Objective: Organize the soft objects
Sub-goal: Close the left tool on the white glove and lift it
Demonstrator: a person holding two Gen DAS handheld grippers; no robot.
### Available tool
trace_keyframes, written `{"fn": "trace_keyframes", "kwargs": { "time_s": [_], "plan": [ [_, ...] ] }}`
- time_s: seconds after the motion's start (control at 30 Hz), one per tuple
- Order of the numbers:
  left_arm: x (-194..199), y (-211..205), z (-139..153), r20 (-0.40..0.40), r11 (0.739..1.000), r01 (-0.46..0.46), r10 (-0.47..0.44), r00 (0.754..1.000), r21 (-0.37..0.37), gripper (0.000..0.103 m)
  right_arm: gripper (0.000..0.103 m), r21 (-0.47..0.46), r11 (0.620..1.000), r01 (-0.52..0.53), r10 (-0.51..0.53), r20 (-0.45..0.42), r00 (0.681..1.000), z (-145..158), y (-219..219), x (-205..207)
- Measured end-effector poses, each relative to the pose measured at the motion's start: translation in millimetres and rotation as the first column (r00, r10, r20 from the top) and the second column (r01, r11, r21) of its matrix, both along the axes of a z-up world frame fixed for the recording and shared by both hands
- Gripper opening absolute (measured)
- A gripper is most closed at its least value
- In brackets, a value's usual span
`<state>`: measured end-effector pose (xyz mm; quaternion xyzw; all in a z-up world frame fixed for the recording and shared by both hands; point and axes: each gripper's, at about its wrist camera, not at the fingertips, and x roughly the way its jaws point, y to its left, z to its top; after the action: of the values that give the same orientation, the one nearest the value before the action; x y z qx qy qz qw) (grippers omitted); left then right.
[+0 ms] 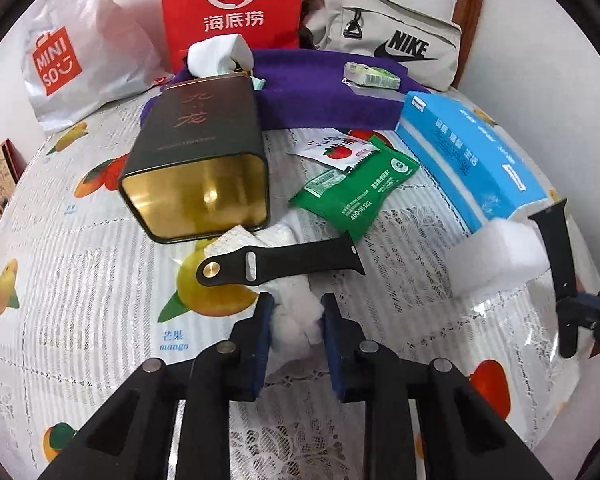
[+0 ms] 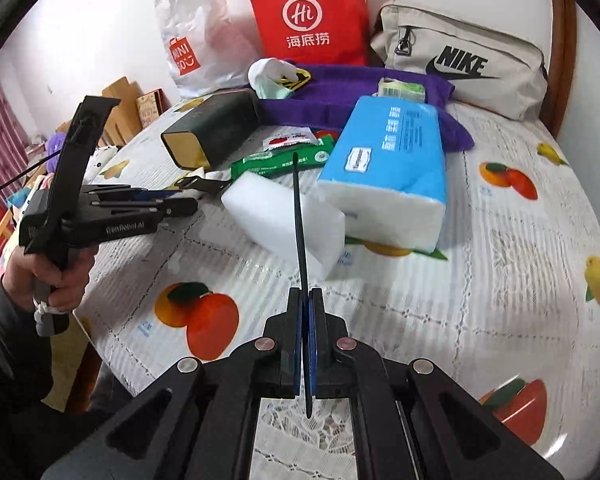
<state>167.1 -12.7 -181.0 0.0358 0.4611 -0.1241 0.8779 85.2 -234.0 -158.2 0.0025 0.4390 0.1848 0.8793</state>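
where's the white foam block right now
In the right wrist view the white foam block lies on the fruit-print tablecloth at centre, touching the blue tissue pack on its right, with the green sachet just behind it.

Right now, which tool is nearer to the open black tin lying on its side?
Left. The left tool, closed on crumpled white tissue, sits just in front of the black tin. The right tool, gripping a black strap, is farther back.
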Motion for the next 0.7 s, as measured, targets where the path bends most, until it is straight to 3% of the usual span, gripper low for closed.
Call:
{"fn": "trace_keyframes", "kwargs": {
  "time_s": [0.13, 0.3, 0.4, 0.7],
  "plan": [
    [-9.6, 10.1, 10.4, 0.013, 1.000, -0.006, 0.006, 1.000, -0.022, 0.022, 0.003, 0.019, 1.000, -0.006, 0.005, 0.007, 1.000, 3.3, -2.4, -4.0],
    [-16.8, 20.0, 31.9, 0.021, 0.988, 0.015, -0.012, 1.000, -0.151, 0.022, 0.003, 0.055, 0.998, -0.001, -0.001, 0.024, 1.000, 10.5, -4.9, -5.5],
    [-21.7, 17.7, 45.2, 0.047, 0.990, 0.026, -0.020, 0.999, -0.141, 0.022, 0.003, 0.050, 0.999, 0.010, -0.011, 0.024, 1.000, 12.6, -3.1, -4.3],
    [-28.2, 32.9, 84.8, 0.085, 0.974, 0.033, -0.014, 0.996, -0.224, 0.022, 0.003, 0.037, 0.996, 0.083, -0.084, 0.030, 0.996, 31.9, -18.5, -2.3]
  ]
}}
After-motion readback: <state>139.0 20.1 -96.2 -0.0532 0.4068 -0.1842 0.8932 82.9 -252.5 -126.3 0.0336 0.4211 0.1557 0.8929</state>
